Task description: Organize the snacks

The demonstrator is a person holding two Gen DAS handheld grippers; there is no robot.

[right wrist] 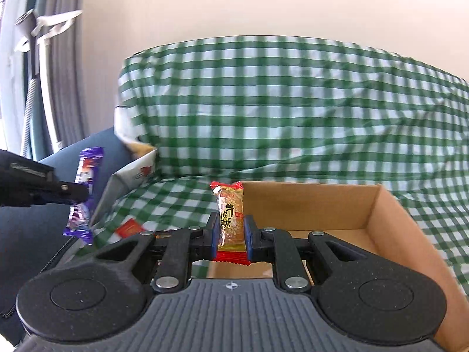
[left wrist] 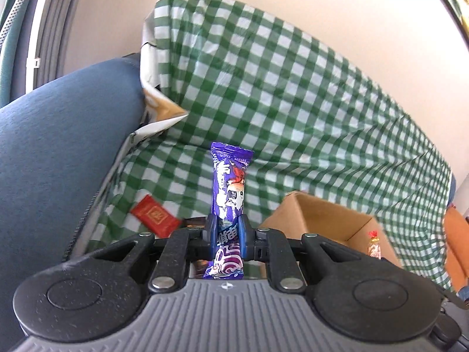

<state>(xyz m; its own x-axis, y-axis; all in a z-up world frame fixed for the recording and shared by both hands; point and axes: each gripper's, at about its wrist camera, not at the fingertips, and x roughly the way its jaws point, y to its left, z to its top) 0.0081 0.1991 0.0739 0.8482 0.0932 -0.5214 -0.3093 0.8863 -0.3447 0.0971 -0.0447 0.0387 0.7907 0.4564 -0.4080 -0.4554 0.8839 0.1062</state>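
Gripping a purple candy bar (left wrist: pixel 228 202) around its lower middle, the left gripper (left wrist: pixel 228 228) has its blue pads closed on the wrapper, with the top end standing free above the fingers and the bottom seal poking out below. The right gripper (right wrist: pixel 231 231) is likewise clamped on a small gold peanut candy (right wrist: pixel 231 220) with red crimped ends, held upright just in front of the open cardboard box (right wrist: pixel 390 220). Both snacks look very light, and their glossy plastic film is likely slippery and crinkly, so a hold across the filled middle, not on the thin flat seals, seems the safest choice; the peanut piece appears firm inside, while the purple one bends a little and may be softer. The box has plain brown walls, stiff and matte, and sits on a green-and-white checked cloth (left wrist: pixel 293 102) that drapes in loose folds over something bulky behind. A flat red packet (left wrist: pixel 154 217) lies on the cloth near the left gripper, and one more small wrapped sweet (left wrist: pixel 374 246) stands at the box's far wall. A blue cushion (left wrist: pixel 58 146) bulges at the left.
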